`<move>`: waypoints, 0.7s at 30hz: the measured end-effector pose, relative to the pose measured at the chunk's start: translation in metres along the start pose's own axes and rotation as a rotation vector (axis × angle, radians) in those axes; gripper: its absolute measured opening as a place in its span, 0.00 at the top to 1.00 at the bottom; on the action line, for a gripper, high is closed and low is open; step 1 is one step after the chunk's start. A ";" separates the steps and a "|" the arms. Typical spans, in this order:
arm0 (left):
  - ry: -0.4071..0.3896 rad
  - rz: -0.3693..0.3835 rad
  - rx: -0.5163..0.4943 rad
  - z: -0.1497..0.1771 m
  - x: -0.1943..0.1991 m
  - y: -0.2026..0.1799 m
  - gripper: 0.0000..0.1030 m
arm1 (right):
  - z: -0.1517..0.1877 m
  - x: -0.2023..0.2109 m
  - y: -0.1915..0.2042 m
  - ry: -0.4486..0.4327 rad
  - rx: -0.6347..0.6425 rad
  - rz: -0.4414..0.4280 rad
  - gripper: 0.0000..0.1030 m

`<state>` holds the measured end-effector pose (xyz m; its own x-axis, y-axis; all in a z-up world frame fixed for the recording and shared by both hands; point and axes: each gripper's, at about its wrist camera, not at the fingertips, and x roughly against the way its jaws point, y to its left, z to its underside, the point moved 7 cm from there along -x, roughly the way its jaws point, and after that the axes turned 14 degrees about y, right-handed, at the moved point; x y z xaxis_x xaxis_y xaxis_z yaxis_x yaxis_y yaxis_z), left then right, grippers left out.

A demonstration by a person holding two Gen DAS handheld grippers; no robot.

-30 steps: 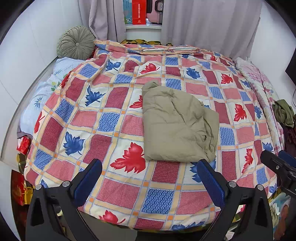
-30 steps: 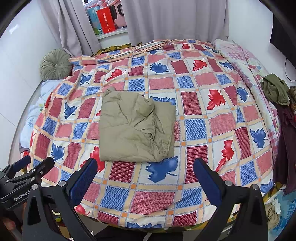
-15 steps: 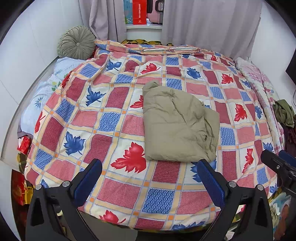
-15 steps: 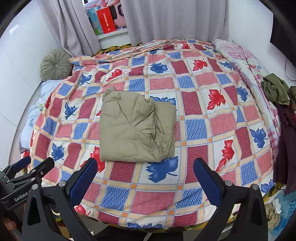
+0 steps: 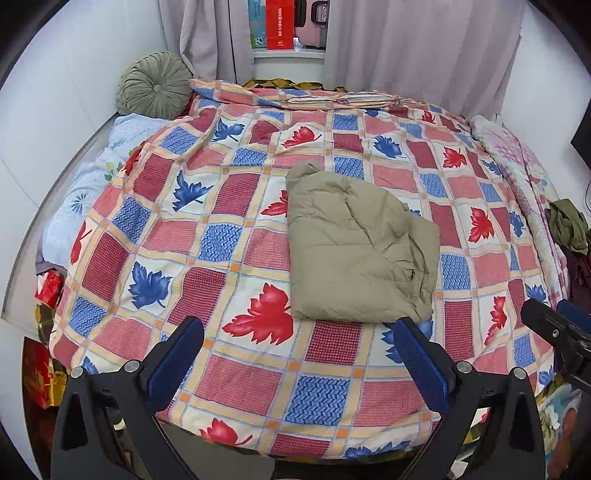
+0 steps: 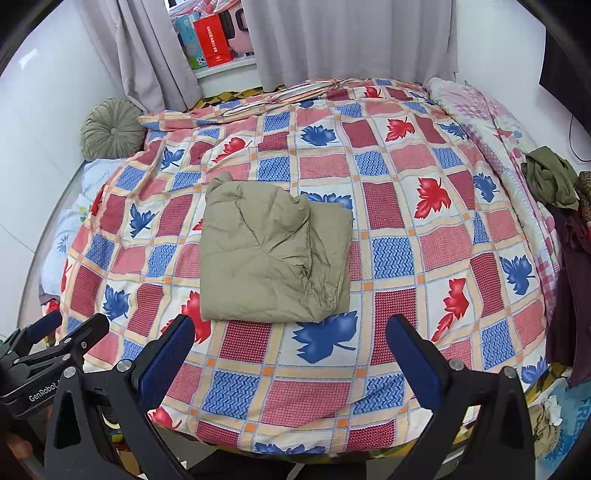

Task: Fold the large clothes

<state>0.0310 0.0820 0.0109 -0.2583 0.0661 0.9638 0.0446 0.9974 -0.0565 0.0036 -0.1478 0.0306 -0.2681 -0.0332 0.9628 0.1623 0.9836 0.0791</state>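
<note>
A khaki padded garment lies folded into a rough square on the middle of the bed; it also shows in the right wrist view. My left gripper is open and empty, held back above the bed's near edge, short of the garment. My right gripper is open and empty too, equally short of the garment. Each gripper shows at the edge of the other's view: the right one and the left one.
The bed carries a red, blue and cream leaf-patterned quilt. A round green cushion sits at the far left corner. An olive cloth and dark clothes lie at the right edge. Curtains and a windowsill with boxes stand behind.
</note>
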 end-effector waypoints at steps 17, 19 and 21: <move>-0.001 -0.004 0.003 0.001 0.003 0.005 0.00 | 0.001 -0.001 0.001 0.000 -0.001 -0.001 0.00; -0.001 -0.002 0.003 0.001 0.002 0.005 0.00 | 0.002 -0.001 0.002 0.000 0.000 0.000 0.00; -0.001 -0.003 0.001 0.000 0.002 0.005 0.00 | 0.002 -0.001 0.003 -0.001 0.000 0.001 0.00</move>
<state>0.0303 0.0874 0.0128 -0.2596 0.0636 0.9636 0.0429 0.9976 -0.0543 0.0020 -0.1448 0.0297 -0.2691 -0.0321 0.9626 0.1625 0.9836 0.0782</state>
